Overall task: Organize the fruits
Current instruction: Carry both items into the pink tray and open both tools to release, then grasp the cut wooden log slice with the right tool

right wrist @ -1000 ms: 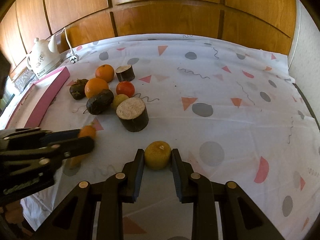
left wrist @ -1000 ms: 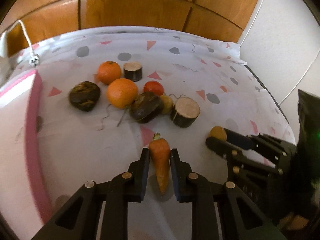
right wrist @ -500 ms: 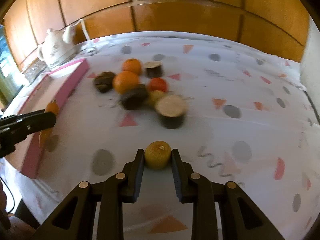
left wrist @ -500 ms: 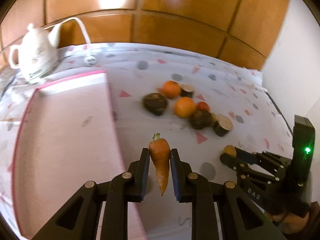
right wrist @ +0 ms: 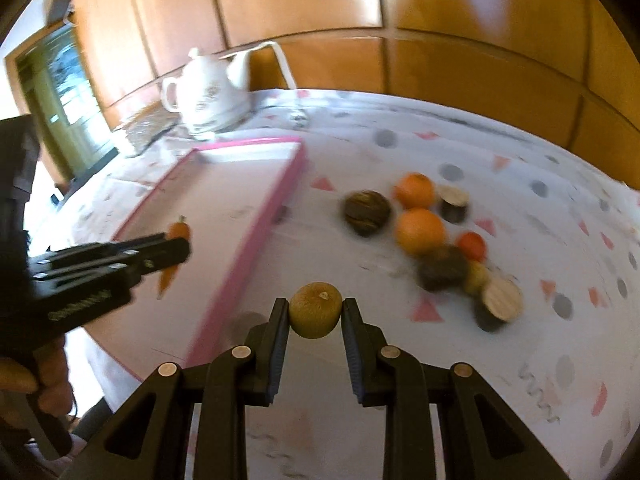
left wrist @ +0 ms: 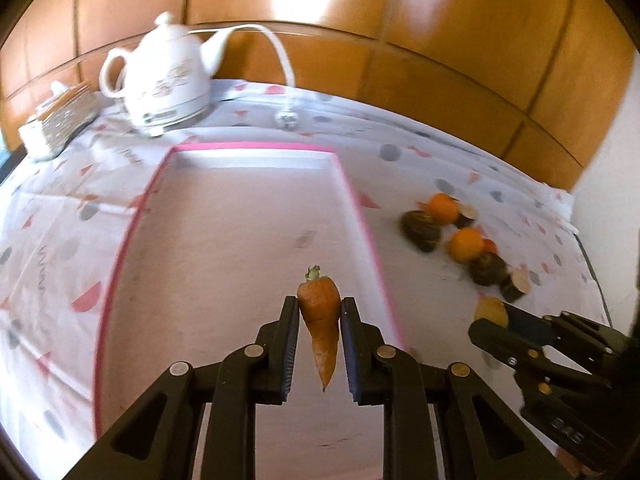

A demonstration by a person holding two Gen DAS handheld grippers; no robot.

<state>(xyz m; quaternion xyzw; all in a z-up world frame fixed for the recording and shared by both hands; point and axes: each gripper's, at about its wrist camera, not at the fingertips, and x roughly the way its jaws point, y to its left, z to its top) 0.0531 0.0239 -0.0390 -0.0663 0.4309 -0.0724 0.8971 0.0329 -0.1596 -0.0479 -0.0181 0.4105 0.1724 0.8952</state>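
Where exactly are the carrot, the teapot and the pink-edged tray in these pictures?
carrot (left wrist: pixel 320 316), left wrist view, on its thick orange upper body between the tongs.
teapot (left wrist: pixel 164 80), left wrist view, on its white belly.
pink-edged tray (left wrist: pixel 356 204), left wrist view, on its right pink rim.

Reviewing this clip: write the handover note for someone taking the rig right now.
Left gripper: shut on a carrot, held over the pink tray.
Right gripper: shut on a yellow fruit, beside the tray's near corner.
Done: nothing shows in the tray.
Left: release both into the tray, then fetch the pile of oranges, dark pieces and a red fruit from the cloth.
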